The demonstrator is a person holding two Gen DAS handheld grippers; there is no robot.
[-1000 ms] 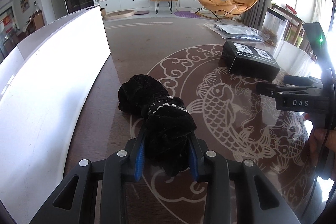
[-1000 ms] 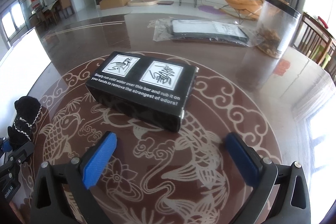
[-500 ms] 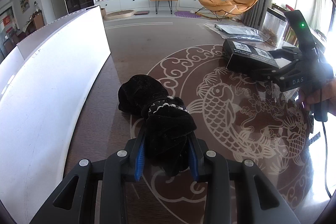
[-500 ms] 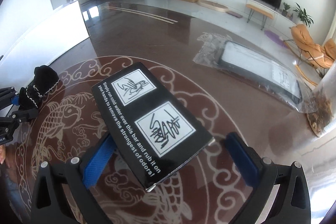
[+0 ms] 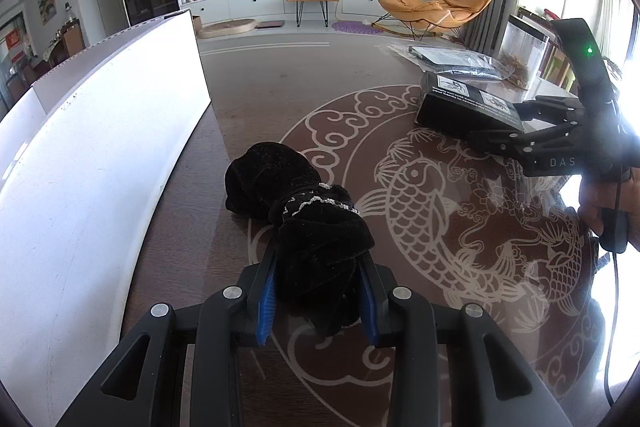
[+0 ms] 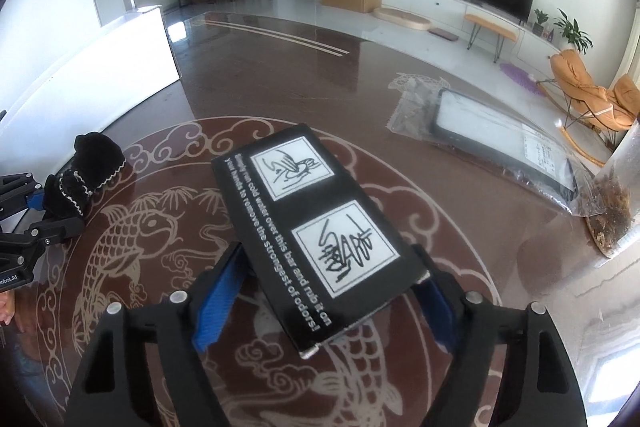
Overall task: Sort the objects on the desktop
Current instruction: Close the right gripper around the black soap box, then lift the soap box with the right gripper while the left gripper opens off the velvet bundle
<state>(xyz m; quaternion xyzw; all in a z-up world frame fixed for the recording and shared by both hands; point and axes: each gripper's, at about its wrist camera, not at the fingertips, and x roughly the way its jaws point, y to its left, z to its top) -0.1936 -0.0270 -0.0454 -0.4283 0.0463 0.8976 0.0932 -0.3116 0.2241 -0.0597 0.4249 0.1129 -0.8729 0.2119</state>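
While the left gripper (image 5: 318, 301) is clamped on the black pouch (image 5: 296, 203) lying on the table (image 5: 280, 99), the right gripper (image 6: 320, 301) is closing around the near end of the box (image 6: 312, 227); pads should seat squarely on both long sides before lifting.

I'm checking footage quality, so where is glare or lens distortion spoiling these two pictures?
Left wrist view: window light blows out the right edge, the white box is overexposed, and its top edge bows under the fisheye. Right wrist view: glare washes the table at lower right; the black box stays sharp and readable.
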